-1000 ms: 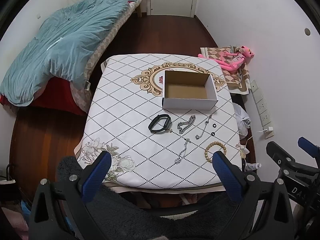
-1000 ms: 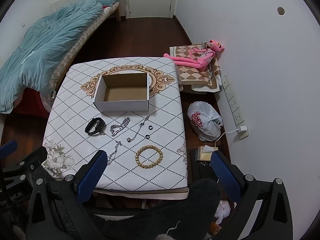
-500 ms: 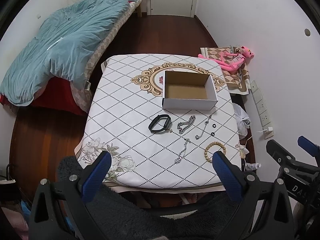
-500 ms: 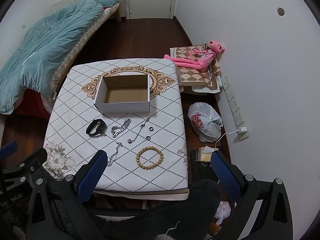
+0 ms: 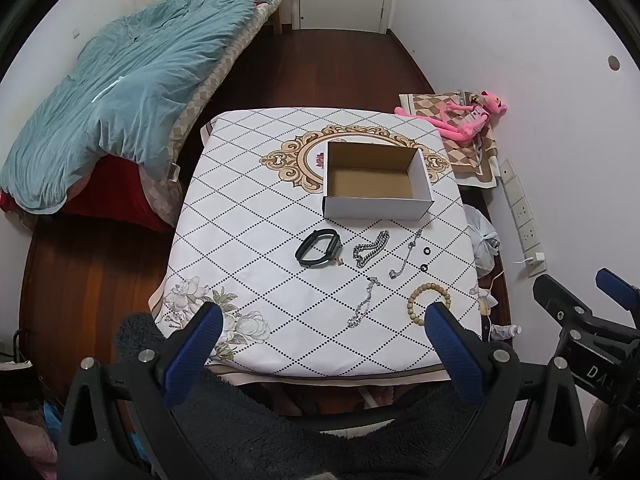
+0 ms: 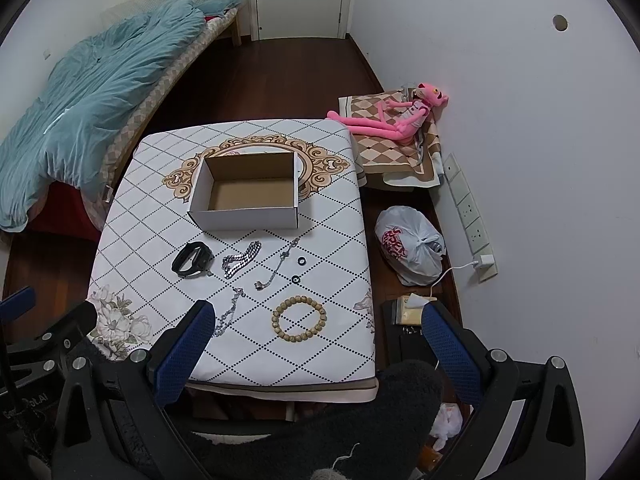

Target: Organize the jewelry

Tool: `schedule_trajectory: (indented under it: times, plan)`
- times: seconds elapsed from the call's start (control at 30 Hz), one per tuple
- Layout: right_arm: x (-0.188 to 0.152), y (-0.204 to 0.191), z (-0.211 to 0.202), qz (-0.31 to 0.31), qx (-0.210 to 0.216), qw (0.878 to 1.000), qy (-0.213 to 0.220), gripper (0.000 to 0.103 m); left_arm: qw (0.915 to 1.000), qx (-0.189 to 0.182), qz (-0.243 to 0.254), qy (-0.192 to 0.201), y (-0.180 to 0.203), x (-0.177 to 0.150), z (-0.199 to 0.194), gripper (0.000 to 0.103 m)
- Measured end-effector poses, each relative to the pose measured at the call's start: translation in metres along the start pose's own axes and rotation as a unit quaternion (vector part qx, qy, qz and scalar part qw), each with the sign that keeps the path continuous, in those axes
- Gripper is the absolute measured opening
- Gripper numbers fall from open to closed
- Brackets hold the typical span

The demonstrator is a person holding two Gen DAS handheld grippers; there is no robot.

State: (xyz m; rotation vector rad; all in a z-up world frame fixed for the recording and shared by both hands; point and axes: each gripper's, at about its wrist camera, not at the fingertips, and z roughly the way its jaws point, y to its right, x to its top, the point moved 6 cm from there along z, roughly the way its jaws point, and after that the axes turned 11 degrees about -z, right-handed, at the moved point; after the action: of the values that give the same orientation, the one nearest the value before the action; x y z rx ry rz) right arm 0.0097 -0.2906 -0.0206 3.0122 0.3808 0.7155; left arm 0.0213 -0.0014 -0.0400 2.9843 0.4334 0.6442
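Nothing is picked up yet — the step in hand looks like the approach before the first grasp. Both tools hang high above the near edge of the table (image 6: 360,368), over the person's lap. The left gripper (image 5: 320,334) has its blue fingers spread wide and empty; the right gripper (image 6: 316,334) is likewise splayed open with nothing between its pads.

Nearest on the cloth lies the wooden bead bracelet (image 6: 299,320), with a thin silver chain (image 6: 228,312) just to its left. Farther in come the black band (image 6: 191,259), a heavier silver chain (image 6: 241,260), a pendant chain (image 6: 278,264) and two small black rings (image 6: 301,261) — all apart from one another. Beyond them stands the open cardboard box (image 6: 244,218), empty inside.

The next move probably calls for lowering the right gripper onto the bead bracelet, closing on its rim, then carrying it to the box
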Motion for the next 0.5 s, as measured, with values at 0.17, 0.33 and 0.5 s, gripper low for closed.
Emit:
schedule_trajectory:
  times: [0.17,0.33,0.5]
  plan:
    - [0.0017,0.0016,0.0002,0.002,0.002,1.000,0.000,0.103,1.0000,0.000,0.000,-0.001,0.0007,0.0004,0.0004,0.103]
    - [0.0013,0.0018,0.0001,0.004,0.003,1.000,0.000,0.103,1.0000,0.000,0.001,0.001,0.0012,0.0008,0.0002,0.103]
    - [0.0032,0.0033,-0.0030,0.006,0.002,1.000,0.005,0.103,1.0000,-0.002,0.002,0.004,0.0039,0.0035,-0.0012,0.103]
